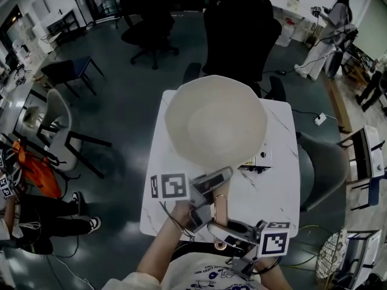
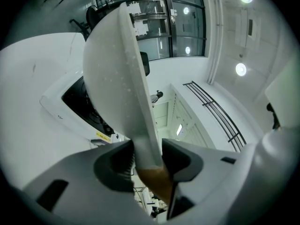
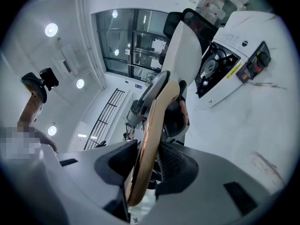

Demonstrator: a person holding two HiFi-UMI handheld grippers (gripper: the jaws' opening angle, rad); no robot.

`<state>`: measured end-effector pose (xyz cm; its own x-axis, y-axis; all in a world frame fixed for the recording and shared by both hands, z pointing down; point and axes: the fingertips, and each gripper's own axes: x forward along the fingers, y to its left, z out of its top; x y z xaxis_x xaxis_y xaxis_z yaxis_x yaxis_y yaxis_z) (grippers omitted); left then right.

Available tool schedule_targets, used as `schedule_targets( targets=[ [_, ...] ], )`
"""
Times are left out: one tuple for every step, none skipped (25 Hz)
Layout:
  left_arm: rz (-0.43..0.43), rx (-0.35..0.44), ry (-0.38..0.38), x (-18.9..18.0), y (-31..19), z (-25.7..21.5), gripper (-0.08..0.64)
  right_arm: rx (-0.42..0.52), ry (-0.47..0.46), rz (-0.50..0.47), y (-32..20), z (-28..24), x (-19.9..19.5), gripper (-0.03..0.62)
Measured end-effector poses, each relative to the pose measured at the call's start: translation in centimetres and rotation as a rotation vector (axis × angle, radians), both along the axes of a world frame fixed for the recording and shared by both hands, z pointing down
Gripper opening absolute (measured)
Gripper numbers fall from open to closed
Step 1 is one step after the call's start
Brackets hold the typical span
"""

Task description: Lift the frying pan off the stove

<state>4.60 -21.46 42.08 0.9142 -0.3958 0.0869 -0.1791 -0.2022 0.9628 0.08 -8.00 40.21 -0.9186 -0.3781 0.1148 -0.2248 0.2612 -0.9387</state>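
A white frying pan [image 1: 216, 122] hangs above the small induction stove [image 1: 259, 160] on the white table [image 1: 275, 192], clear of the stove's top. Its copper-coloured handle [image 1: 220, 213] runs back toward me. My left gripper [image 1: 208, 197] is shut on the handle near the pan. In the left gripper view the pan [image 2: 112, 74] stands edge-on, its handle clamped in the left gripper [image 2: 147, 161]. My right gripper [image 1: 225, 237] is shut on the handle's end. In the right gripper view the handle [image 3: 150, 125] sits pinched in the right gripper [image 3: 147, 165], with the stove [image 3: 229, 64] beyond.
A black office chair [image 1: 242, 29] stands behind the table and a grey chair [image 1: 320, 162] at its right. Another grey chair [image 1: 54, 113] and a seated person [image 1: 36, 213] are at the left. A standing person [image 1: 329, 32] is far right.
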Motion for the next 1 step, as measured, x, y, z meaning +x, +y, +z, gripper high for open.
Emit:
schedule_targets(
  targets=[
    [0.002, 0.002, -0.001, 0.04, 0.00, -0.02, 0.176, 0.001, 0.000, 0.000, 0.01, -0.01, 0.01, 0.140]
  ],
)
